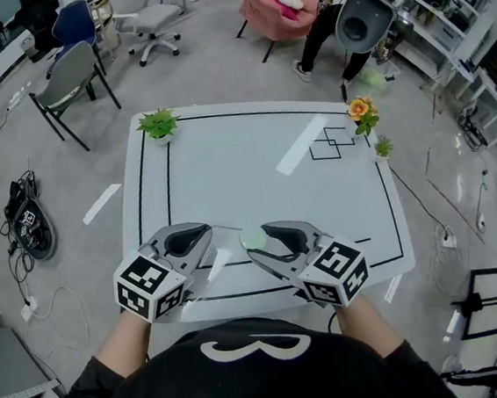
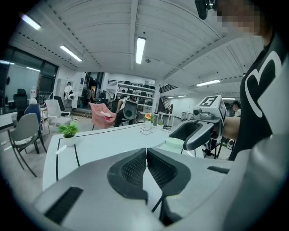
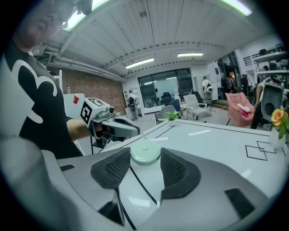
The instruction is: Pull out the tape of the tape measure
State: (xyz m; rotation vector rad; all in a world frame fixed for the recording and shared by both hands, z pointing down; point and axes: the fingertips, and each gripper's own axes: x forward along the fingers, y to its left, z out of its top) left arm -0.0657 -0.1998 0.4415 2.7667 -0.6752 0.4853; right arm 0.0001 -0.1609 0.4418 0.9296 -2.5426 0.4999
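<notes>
The tape measure (image 1: pixel 252 236) is a pale green round case at the front middle of the white table (image 1: pixel 253 162). My right gripper (image 1: pixel 258 244) has its jaws set wide around the case (image 3: pixel 145 153), with both pads against its rim. My left gripper (image 1: pixel 210 233) is just left of the case and points at it, with its jaws shut (image 2: pixel 146 151). In the right gripper view a thin pale streak runs from the left gripper's tip (image 3: pixel 133 131) towards the case. I cannot tell whether the streak is the tape. In the left gripper view the case (image 2: pixel 174 143) shows under the right gripper's fingers (image 2: pixel 192 133).
A green potted plant (image 1: pixel 158 124) stands at the table's far left corner. An orange flower (image 1: pixel 361 111) and a small plant (image 1: pixel 383 147) stand at the far right. Black lines mark the tabletop. Chairs (image 1: pixel 73 80), floor cables (image 1: pixel 29 226) and a person (image 1: pixel 323 27) lie beyond the table.
</notes>
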